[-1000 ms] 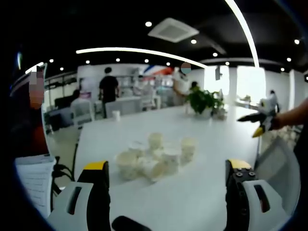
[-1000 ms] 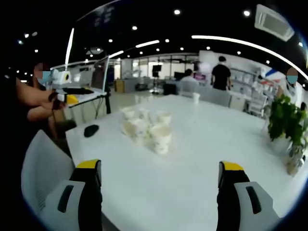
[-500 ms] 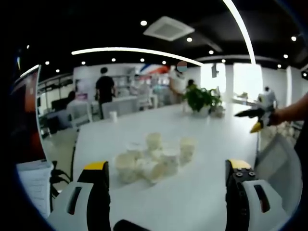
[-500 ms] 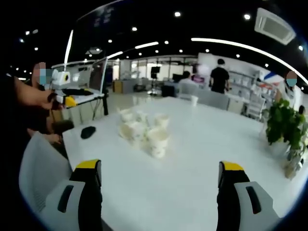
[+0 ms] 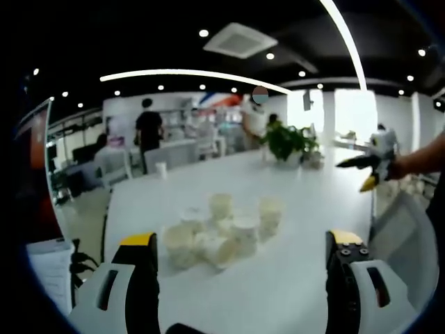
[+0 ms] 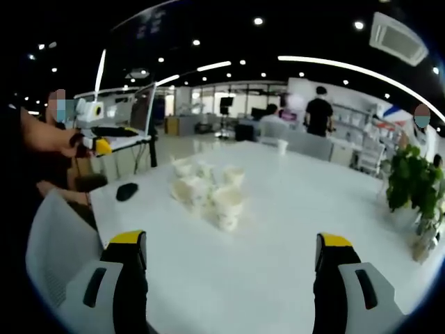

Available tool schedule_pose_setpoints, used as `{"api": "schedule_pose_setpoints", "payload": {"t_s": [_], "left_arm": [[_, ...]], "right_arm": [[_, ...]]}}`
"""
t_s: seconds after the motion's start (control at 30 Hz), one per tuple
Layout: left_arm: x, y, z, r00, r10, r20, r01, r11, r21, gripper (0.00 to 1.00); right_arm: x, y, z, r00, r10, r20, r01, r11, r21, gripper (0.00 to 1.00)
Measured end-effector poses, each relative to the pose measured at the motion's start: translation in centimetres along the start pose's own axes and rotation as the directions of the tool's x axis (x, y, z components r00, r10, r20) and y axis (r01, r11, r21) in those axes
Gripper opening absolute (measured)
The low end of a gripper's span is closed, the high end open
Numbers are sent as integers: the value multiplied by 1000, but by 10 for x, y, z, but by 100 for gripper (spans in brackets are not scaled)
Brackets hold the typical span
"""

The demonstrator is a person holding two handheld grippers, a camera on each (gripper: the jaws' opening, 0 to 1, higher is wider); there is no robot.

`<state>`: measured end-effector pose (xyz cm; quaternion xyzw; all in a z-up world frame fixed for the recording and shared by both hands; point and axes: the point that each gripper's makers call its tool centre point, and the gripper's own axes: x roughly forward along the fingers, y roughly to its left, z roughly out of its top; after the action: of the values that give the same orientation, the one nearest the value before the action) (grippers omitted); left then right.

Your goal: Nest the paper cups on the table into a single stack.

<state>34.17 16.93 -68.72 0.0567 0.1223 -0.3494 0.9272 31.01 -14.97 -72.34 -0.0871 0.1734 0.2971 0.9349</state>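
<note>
Paper cups (image 5: 221, 235) sit in a loose cluster near the middle of the white table (image 5: 292, 285), ahead of both my grippers. In the left gripper view some stand upright, like the tall one (image 5: 270, 213) on the right of the bunch and another (image 5: 221, 206) behind it; a few lower ones look tipped on their sides, too blurred to count. I can't tell if anything is inside them. In the right gripper view the same cups (image 6: 207, 191) huddle touching or just beside each other, nearest one (image 6: 227, 204) upright.

My left gripper (image 5: 240, 268) has jaws spread wide, nothing between them, well short of the cups. My right gripper (image 6: 231, 264) is likewise wide apart and empty, hovering over bare table (image 6: 278, 278).

A lone cup (image 5: 161, 169) stands well apart at the table's far end, also seen in the right view (image 6: 281, 145). A potted plant (image 5: 289, 144) sits on the far side; in the right view it's at the edge (image 6: 414, 191). A dark mouse-like object (image 6: 126, 191) lies near the table corner. A white chair (image 6: 55, 240) is beside the table. People (image 5: 148, 129) stand in the background.
</note>
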Motion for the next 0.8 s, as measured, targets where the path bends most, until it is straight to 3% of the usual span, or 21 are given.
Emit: {"api": "schedule_pose_setpoints", "payload": {"t_s": [0.23,0.4,0.8], "left_arm": [[0,1,-1,1000,0,-3,0,1000,-8,100],[2,-1,-2,1000,-8,-5,8,1000,-9,100],[3,-4,-6,1000,-13,-22,13,1000,-4,100]], "right_arm": [[8,2,-1,1000,8,11,-8,1000,1,100],[23,7,4,998,30,50,-29,999,-22,100],[62,3,9,995,67,72,-64,997,-46,100]]}}
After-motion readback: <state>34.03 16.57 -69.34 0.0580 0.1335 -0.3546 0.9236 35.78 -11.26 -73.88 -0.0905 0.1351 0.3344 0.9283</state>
